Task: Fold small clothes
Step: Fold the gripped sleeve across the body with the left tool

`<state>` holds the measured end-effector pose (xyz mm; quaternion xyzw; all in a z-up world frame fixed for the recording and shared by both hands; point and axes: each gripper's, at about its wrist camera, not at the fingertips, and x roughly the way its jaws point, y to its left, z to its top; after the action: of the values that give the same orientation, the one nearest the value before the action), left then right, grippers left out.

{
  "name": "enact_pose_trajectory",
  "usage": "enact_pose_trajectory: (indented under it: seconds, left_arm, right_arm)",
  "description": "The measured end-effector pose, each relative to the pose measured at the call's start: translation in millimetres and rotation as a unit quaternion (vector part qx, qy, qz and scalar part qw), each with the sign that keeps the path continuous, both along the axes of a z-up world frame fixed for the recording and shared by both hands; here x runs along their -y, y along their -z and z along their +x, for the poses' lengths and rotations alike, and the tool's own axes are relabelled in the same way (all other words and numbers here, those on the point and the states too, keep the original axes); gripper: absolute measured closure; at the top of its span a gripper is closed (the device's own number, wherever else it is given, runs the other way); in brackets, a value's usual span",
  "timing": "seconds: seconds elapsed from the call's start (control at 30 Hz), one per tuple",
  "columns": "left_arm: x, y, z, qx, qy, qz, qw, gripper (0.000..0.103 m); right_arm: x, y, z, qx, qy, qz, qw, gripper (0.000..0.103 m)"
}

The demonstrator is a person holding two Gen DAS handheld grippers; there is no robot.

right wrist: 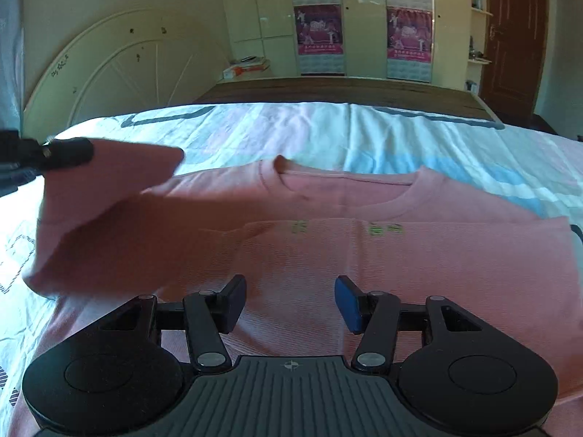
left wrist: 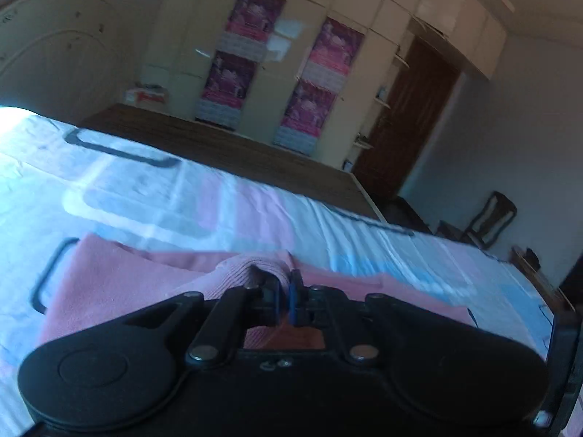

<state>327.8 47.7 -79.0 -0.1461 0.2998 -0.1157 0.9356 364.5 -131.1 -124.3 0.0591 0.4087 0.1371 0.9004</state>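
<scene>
A pink shirt (right wrist: 364,251) lies spread on the bed, neckline toward the far side and small green print on its chest. My left gripper (left wrist: 284,284) is shut on a ribbed edge of the pink shirt (left wrist: 251,269), which bunches over its fingertips. In the right wrist view the left gripper (right wrist: 69,153) appears at the left, holding the shirt's left part lifted off the bed in a hanging fold. My right gripper (right wrist: 289,302) hovers open over the shirt's lower middle, with nothing between its fingers.
The bed sheet (right wrist: 291,131) is pale blue, white and pink with dark outlines. A curved cream headboard (right wrist: 120,73) stands at the left. Cupboards with pink posters (right wrist: 319,25), a dark door (right wrist: 510,36) and a chair (left wrist: 488,222) lie beyond the bed.
</scene>
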Motion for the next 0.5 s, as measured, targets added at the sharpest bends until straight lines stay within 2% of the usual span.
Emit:
enact_pose_trajectory:
  seconds: [0.03,0.13,0.2,0.23,0.27,0.3,0.37,0.43,0.5]
  left_arm:
    - [18,11,2,-0.012,0.019,0.011,0.9997,0.098]
    - [55,47,4,-0.054,0.063,0.06,0.9947,0.081]
    - [70,59,-1,-0.072,0.08,0.083,0.9906,0.077]
    - [72,61,-5,-0.072,0.085,0.091,0.9896,0.068]
    - [70,61,-11,-0.066,0.089,0.096,0.9892,0.059]
    - [68,57,-18,-0.056,0.088,0.1,0.9894,0.056]
    - [61,50,-29,-0.036,0.078,0.113,0.9898,0.038]
    - [54,36,-39,-0.02,0.063,0.132,0.989,0.033]
    - [35,26,-51,-0.018,0.035,0.133,0.9903,0.033]
  right_arm:
    - [12,0,-4,-0.003,0.009,0.003,1.0,0.049]
    - [39,2,-12,-0.016,0.03,0.011,0.999,0.049]
    - [54,3,-19,-0.023,0.039,0.019,0.999,0.049]
    - [59,2,-22,-0.025,0.04,0.026,0.999,0.049]
    - [62,2,-25,-0.025,0.042,0.033,0.998,0.049]
    - [63,0,-27,-0.025,0.041,0.04,0.998,0.048]
    - [60,-5,-29,-0.018,0.031,0.047,0.998,0.046]
    - [51,-10,-29,-0.009,0.016,0.052,0.998,0.039]
    - [34,-15,-29,0.007,-0.012,0.055,0.998,0.036]
